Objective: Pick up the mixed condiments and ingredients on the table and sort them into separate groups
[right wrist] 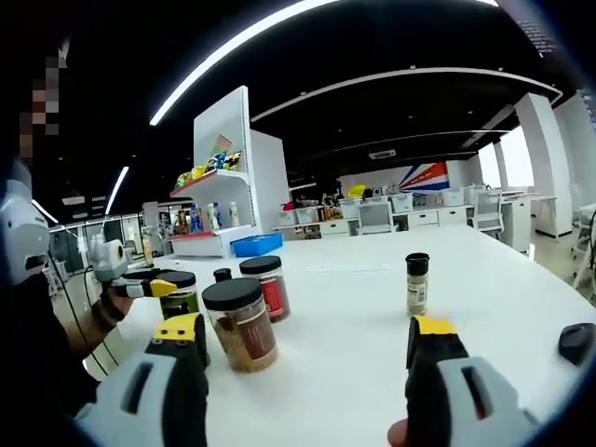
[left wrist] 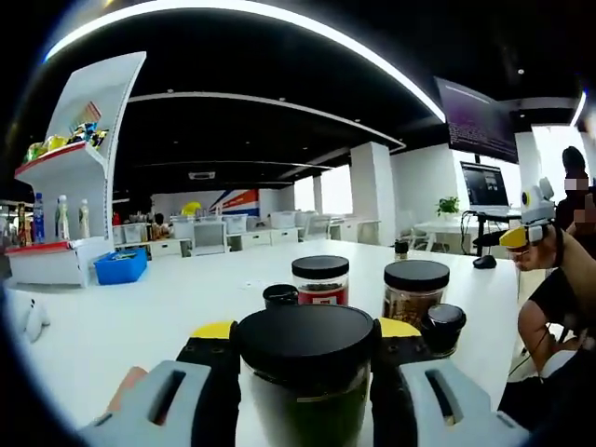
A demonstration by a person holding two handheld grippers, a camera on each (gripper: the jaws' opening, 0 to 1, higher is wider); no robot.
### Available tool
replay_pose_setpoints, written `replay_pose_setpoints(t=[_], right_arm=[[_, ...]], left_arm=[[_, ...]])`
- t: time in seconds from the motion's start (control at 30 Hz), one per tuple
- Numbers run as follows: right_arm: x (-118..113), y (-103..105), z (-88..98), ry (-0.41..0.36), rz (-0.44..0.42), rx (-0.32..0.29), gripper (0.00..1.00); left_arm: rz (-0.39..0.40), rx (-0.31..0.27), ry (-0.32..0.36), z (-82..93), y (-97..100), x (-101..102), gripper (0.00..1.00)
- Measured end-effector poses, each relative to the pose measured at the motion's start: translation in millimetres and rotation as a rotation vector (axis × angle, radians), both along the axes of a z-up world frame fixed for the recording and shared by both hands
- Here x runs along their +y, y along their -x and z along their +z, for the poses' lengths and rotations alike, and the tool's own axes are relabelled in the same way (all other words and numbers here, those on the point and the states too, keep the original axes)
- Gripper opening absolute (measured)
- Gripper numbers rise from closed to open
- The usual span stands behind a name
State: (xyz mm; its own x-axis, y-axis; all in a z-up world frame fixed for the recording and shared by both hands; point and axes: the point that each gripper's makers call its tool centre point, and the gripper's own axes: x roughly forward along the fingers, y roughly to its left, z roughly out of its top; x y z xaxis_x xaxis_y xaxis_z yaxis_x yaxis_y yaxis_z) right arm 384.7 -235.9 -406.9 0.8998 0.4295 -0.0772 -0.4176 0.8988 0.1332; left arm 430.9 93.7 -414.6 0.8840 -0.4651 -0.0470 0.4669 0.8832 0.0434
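Meanwhile: One Jar Gripped, Others Waiting

At the bottom centre of the left gripper view, the left hand-held gripper (left wrist: 307, 358) clamped a dark jar (left wrist: 307, 372) above the white table (left wrist: 186, 289). The right hand-held gripper (right wrist: 312, 349) stood wide open and empty, near a brown-filled jar (right wrist: 240, 324) at lower left.

A white table (right wrist: 372, 307) is seen in both views. A white display shelf (left wrist: 88, 140) stocked with colourful packets and bottles is seen beyond its far edge; a blue bin (left wrist: 121, 266) is set at the shelf's foot. A monitor (left wrist: 484, 184) and a potted plant (left wrist: 448, 205) are seen farther right in the left gripper view. A small black object (right wrist: 577, 342) lies near the table's right edge. Desks and chairs (right wrist: 377, 216) are ranged in the background.
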Motion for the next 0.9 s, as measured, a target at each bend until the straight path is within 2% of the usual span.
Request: replay_pose_setpoints(t=[0.13,0.27,0.33,0.5,0.63,0.7,0.8,0.9], right_arm=[[0,-1,-2.1,0.011,-0.004,0.006,0.86],[0,-1,-1.4,0.012,-0.003,0.005,0.86],[0,0,-0.5,0.012,-0.004,0.004,0.86],[1,1,0.3,0.014,-0.004,0.002,0.86],[3,1,0.1,0.016,-0.002,0.004,0.85],[5,2,0.9,0.019,0.002,0.001,0.85],[6,4,1.9,0.021,0.007,0.0,0.86],[2,4,3.9,0.022,-0.009,-0.004,0.86]], left_arm=[[0.007,-0.003,0.004,5.3,1.7,7,0.53],[0.006,-0.023,0.014,20.0,3.0,11,0.53],[0.007,-0.033,0.018,31.1,1.9,15,0.53],[0.006,-0.083,0.011,72.9,-5.4,27,0.53],[0.002,-0.11,0.011,104.4,-19.4,37,0.53],[-0.001,-0.113,0.026,120.4,-32.8,43,0.53],[-0.012,-0.112,0.043,137.7,-51.6,48,0.53],[-0.023,-0.115,0.043,147.6,-69.0,46,0.53]])
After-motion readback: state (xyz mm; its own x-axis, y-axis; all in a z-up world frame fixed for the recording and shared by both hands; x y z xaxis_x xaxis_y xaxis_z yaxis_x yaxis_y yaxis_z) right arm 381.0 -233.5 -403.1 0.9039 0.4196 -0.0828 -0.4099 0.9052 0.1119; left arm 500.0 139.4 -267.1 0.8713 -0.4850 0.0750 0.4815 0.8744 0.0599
